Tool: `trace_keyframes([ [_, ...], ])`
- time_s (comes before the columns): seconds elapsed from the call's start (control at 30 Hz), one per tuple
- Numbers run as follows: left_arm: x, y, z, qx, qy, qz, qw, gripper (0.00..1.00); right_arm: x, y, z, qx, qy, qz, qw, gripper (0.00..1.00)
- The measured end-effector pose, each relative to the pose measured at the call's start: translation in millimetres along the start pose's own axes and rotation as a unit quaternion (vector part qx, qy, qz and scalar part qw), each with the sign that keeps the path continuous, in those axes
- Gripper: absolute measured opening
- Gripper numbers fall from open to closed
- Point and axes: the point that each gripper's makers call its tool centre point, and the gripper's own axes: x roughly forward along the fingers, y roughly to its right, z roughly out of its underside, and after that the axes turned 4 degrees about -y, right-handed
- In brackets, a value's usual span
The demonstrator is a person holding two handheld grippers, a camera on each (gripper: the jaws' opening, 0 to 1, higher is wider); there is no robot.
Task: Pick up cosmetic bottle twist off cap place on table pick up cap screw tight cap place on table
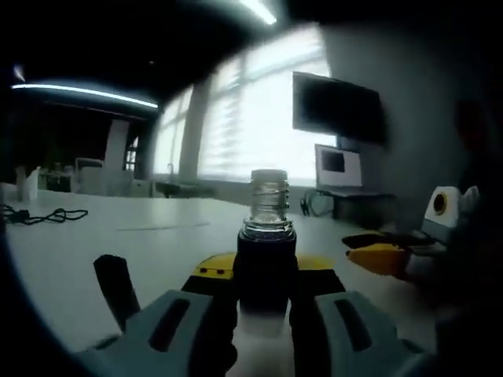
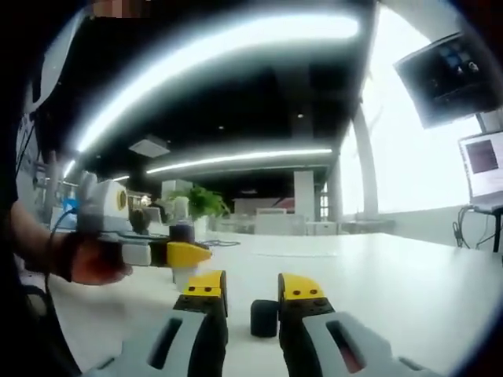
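My left gripper (image 1: 266,292) is shut on the dark body of the cosmetic bottle (image 1: 267,239), which stands upright between its jaws. The bottle's clear threaded neck (image 1: 269,192) is bare, with no cap on it. In the right gripper view a small black cap (image 2: 265,318) rests on the white table (image 2: 377,290), in the gap between the yellow-tipped jaws of my right gripper (image 2: 253,290). That gripper is open, with space left between the cap and its left jaw. The left gripper (image 2: 185,253), held in a hand, shows at the left with the bottle (image 2: 182,234).
The right gripper (image 1: 379,258) comes in low at the right of the left gripper view. A black cable (image 1: 43,214) lies on the table at the far left. Monitors (image 1: 338,106) stand against the back wall near bright windows.
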Motion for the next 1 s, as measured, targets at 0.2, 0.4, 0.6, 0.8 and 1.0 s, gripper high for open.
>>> trace_keyframes([
  [0.2, -18.7, 3.9, -5.8, 0.023, -0.001, 0.023, 0.9995, 0.14, -0.3, 1.3, 0.4, 0.002, -0.001, 0.002, 1.0, 0.18],
  [0.4, -35.4, 5.7, -2.4, 0.011, -0.003, 0.045, 0.9989, 0.14, -0.2, 0.1, 0.6, -0.001, -0.001, 0.001, 1.0, 0.18],
  [0.6, -51.9, 24.7, -4.5, 0.004, 0.011, 0.099, 0.995, 0.14, 0.2, 0.0, 0.8, 0.001, -0.003, 0.001, 1.0, 0.18],
  [0.8, -65.6, 35.8, 7.6, 0.017, -0.005, 0.124, 0.9921, 0.14, 0.6, -0.9, 1.5, -0.001, -0.005, 0.001, 1.0, 0.18],
  [1.0, -81.8, 44.3, 12.7, 0.026, -0.008, 0.132, 0.9909, 0.14, 0.8, -0.7, 1.9, -0.004, -0.006, 0.003, 1.0, 0.18],
])
